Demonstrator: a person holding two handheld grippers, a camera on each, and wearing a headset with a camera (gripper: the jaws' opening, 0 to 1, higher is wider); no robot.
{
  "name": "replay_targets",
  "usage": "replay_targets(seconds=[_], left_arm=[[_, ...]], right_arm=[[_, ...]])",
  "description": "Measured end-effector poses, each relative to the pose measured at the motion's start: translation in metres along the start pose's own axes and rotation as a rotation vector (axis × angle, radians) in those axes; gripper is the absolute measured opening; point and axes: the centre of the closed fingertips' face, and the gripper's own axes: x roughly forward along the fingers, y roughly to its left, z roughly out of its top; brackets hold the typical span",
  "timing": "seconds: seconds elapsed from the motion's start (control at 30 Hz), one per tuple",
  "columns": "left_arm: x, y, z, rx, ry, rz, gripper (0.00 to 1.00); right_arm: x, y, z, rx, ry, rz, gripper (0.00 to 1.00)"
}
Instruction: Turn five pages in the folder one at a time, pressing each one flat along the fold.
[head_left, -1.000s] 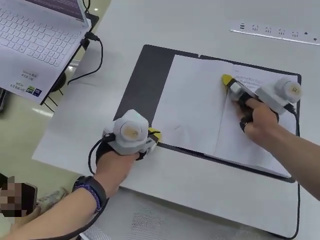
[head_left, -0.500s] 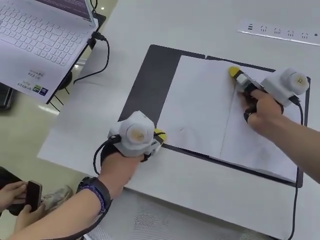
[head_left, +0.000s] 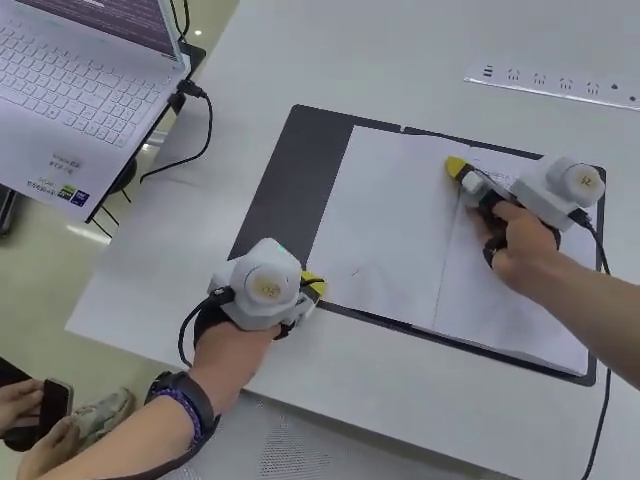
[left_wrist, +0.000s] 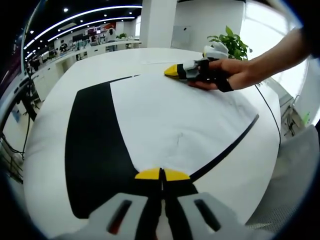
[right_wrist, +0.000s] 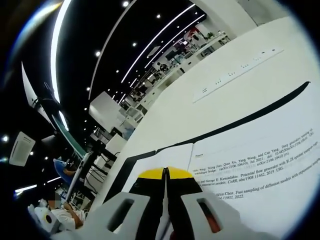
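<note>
1. Now, nearest you, your left gripper (head_left: 311, 286) has its jaws together, tips on the folder's (head_left: 290, 190) edge at 7 o'clock.
2. The folder lies open on the table (head_left: 400, 50).
3. Farther, at 1 o'clock, your right gripper (head_left: 456, 168) rests on the fold, jaws together.
4. A laptop (head_left: 70, 90) sits at 10 o'clock.

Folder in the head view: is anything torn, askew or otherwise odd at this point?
Nothing serious. The folder lies open, skewed against the edge of the table. The left page has a faint crease near its lower middle. Both grippers are shut: the left gripper at the folder's near edge, the right gripper on the fold.
</note>
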Motion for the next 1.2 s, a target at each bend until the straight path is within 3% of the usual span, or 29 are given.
replay_targets(seconds=[0.17, 0.33, 0.57, 0.77, 1.2], left_arm=[[0.0, -0.001, 0.0, 0.004, -0.01, 0.008, 0.0], [0.0, 0.001, 0.001, -0.041, -0.013, 0.0, 0.0], [0.001, 0.0, 0.001, -0.04, 0.006, -0.002, 0.0], [0.003, 0.0, 0.001, -0.057, 0.004, 0.002, 0.0], [0.004, 0.0, 0.001, -0.052, 0.006, -0.003, 0.0]], right_arm=[[-0.008, 0.005, -0.008, -0.004, 0.006, 0.001, 0.0], [-0.019, 0.009, -0.015, 0.011, -0.011, 0.007, 0.0], [-0.034, 0.011, -0.024, 0.034, -0.019, 0.014, 0.0], [-0.054, 0.014, -0.045, 0.013, 0.018, 0.058, 0.0], [-0.08, 0.02, -0.071, 0.052, 0.036, 0.073, 0.0]])
